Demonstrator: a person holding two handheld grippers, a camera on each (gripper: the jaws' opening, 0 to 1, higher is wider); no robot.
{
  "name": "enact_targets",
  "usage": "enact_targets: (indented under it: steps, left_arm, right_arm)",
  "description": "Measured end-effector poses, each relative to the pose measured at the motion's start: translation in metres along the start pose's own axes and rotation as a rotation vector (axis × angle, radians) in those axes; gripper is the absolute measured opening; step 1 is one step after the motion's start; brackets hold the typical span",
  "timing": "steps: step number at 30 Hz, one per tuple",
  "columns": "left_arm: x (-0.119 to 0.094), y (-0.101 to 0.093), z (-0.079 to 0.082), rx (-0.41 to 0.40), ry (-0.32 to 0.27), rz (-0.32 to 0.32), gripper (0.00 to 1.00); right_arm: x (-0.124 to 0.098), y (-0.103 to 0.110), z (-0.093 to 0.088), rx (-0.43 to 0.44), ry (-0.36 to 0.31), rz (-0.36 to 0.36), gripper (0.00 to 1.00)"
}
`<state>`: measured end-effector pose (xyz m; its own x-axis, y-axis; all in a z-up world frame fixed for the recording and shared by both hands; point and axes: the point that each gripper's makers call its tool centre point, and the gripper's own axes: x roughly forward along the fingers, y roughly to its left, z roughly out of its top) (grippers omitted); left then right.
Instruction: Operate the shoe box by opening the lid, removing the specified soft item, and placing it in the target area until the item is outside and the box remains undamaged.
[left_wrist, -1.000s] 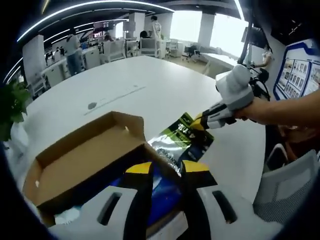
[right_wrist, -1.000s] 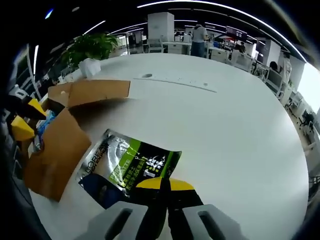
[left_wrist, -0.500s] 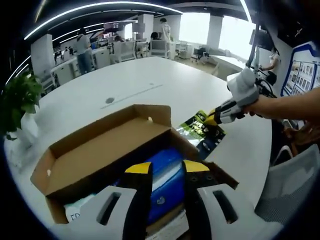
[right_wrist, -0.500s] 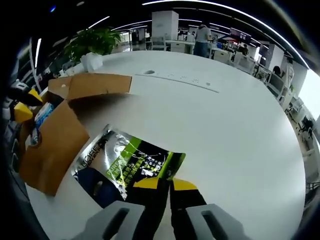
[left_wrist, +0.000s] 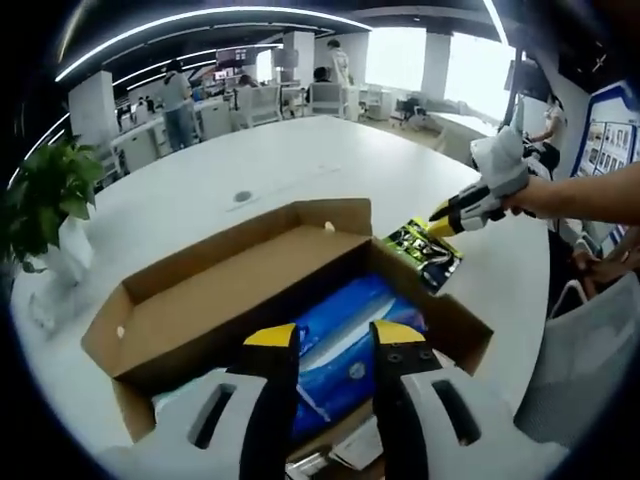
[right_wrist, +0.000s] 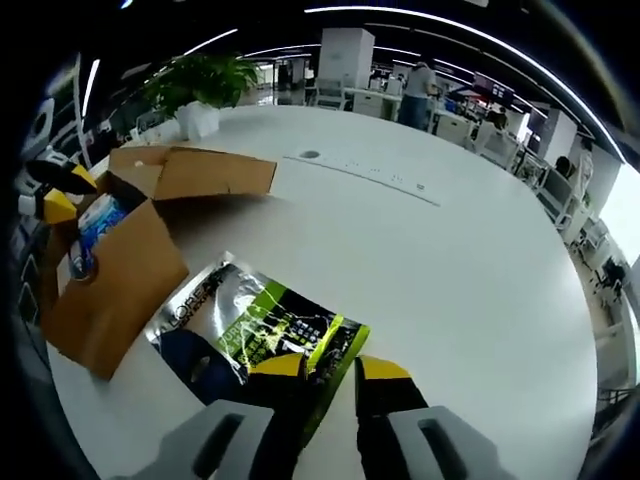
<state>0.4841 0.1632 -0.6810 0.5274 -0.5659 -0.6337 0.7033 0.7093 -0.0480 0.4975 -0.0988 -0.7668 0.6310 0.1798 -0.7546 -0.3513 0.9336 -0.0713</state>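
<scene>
One soft packet (right_wrist: 258, 330), silver, green and black with printed lettering, is seen lying flat on the white table (right_wrist: 440, 260) just beside the open cardboard box (right_wrist: 110, 265). In the right gripper view its near edge lies at the right gripper (right_wrist: 330, 368), whose yellow-tipped jaws stand slightly parted, one tip over the packet's corner and the other beside it on the table; whether the packet is pinched cannot be told. In the left gripper view the same packet (left_wrist: 428, 252) is found past the far right corner of the box (left_wrist: 200, 300), outside its walls, with the right gripper (left_wrist: 440, 214) touching its far end and a person's hand (left_wrist: 530, 196) and bare forearm behind it.

The box is shown with its lid folded back and its flaps standing up. Inside it a blue plastic-wrapped pack (left_wrist: 345, 335) is lying, with pale printed packaging near the closest wall. The left gripper (left_wrist: 333, 338) is held above the near side of the box, its jaws spread with nothing between them.

Beyond the box, a potted plant (right_wrist: 200, 85) in a white pot is placed near the table's far edge, and a small round dark fitting (right_wrist: 309, 155) is set into the tabletop. Desks and standing people are visible far behind the table.
</scene>
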Motion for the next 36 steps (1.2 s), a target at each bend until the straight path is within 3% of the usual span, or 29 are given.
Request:
enact_targets:
  steps: [11,19,32,36]
  left_arm:
    - [-0.020,0.016,-0.006,-0.013,-0.006,-0.006,0.38]
    - [-0.037,0.031,-0.018,0.040,0.025,0.002,0.45]
    - [-0.050,0.052,-0.032,0.077,0.053,-0.005,0.51]
    - [-0.052,0.054,-0.037,0.142,0.066,-0.022,0.54]
  right_arm:
    - [-0.019,0.033,0.027,-0.080,-0.026,0.118,0.29]
    - [-0.035,0.061,0.051,-0.131,-0.061,0.200,0.42]
    - [-0.058,0.110,0.092,-0.279,-0.104,0.293,0.47]
    - [-0.064,0.134,0.108,-0.313,-0.133,0.343,0.49]
